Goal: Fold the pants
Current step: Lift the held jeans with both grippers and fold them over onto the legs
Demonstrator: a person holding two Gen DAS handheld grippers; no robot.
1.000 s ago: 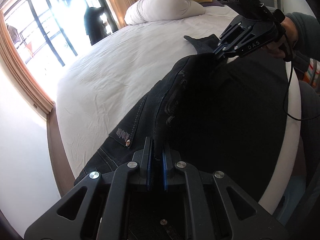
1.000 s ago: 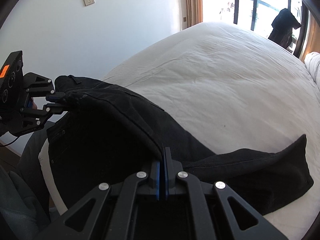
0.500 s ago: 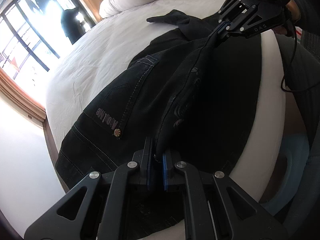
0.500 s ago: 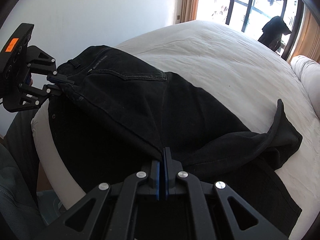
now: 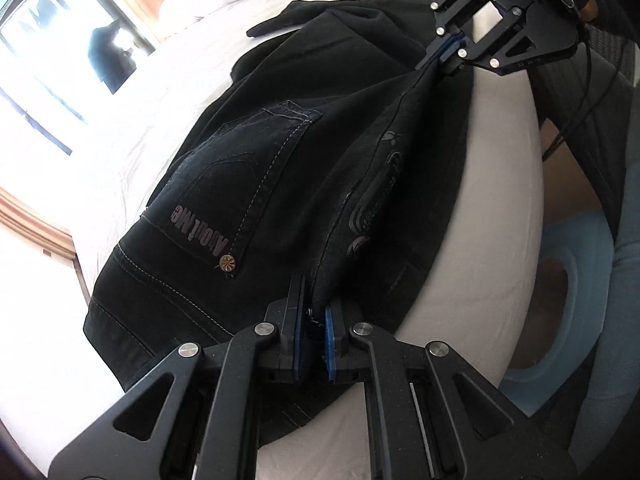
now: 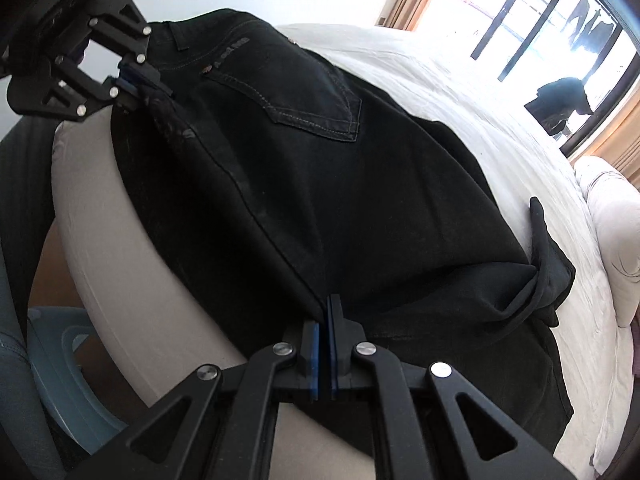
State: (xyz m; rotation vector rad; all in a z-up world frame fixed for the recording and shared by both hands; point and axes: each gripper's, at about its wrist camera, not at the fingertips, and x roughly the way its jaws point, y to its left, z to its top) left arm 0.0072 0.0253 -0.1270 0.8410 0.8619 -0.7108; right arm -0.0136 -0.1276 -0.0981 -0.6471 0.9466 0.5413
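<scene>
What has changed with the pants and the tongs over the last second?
The pants were lifted off the bed a second ago; both tongs have since carried the held edge down toward the near side of the bed, so the seat and back pocket now lie spread on the sheet. Nothing was let go: the left tongs and right tongs stay clamped on the fabric.

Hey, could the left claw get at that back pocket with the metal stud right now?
Probably not as things stand. The left claw is shut on the black jeans, pinching their edge. The back pocket lies uncovered just ahead of it, so nothing blocks the way, but it would have to let go first.
</scene>
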